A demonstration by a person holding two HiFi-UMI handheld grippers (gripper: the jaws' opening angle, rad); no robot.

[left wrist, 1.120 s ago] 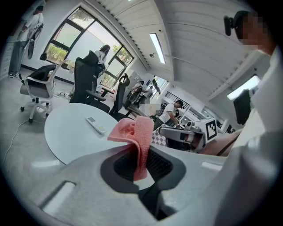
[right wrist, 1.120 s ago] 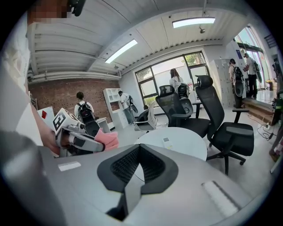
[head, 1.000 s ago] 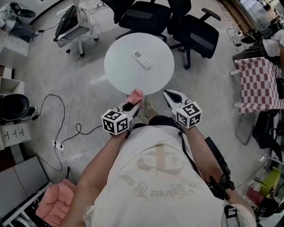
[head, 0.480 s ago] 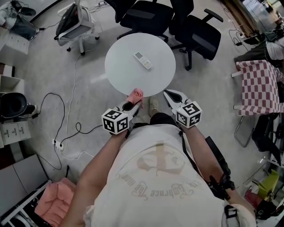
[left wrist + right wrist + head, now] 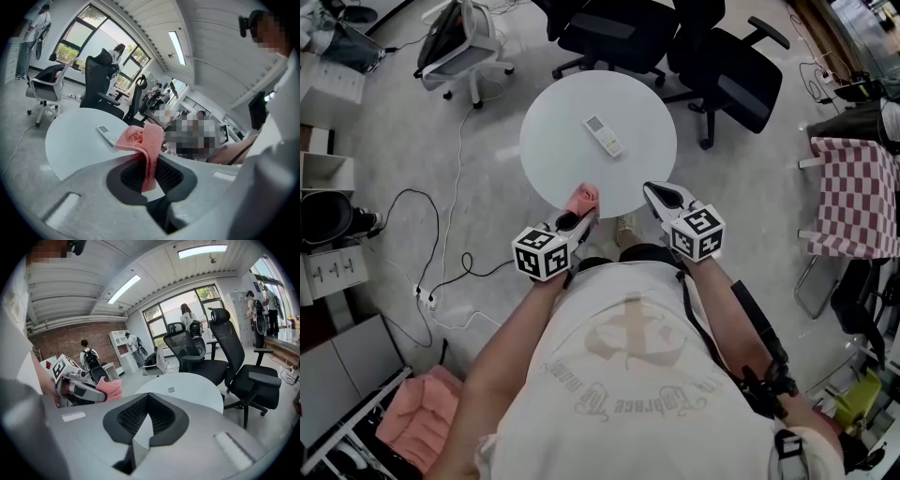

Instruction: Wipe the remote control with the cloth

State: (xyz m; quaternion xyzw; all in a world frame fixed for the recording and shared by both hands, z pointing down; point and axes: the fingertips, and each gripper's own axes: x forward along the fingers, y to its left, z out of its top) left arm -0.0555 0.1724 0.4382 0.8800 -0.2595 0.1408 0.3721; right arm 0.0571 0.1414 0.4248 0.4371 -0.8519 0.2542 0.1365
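The left gripper (image 5: 580,219) is squeezing the pink cloth (image 5: 583,199) tight at the near edge of the round table (image 5: 551,150). The right gripper (image 5: 652,191) is hanging by that same edge, jaws pressed together on nothing. The remote control (image 5: 603,135) is lying near the table's middle, well apart from both.

From my station, the cloth (image 5: 583,199) shows as soft pink, and the remote control (image 5: 603,135) is white with a small grey window. The round table (image 5: 562,122) is plain white, on a pale grey floor (image 5: 487,169). The left gripper (image 5: 584,216) and the right gripper (image 5: 654,194) are light grey with black ribbed pads (image 5: 133,416), and their cubes (image 5: 542,255) carry black-and-white square markers. The office chairs (image 5: 741,80) are black. A cover (image 5: 858,197) at the right is checked red and white.
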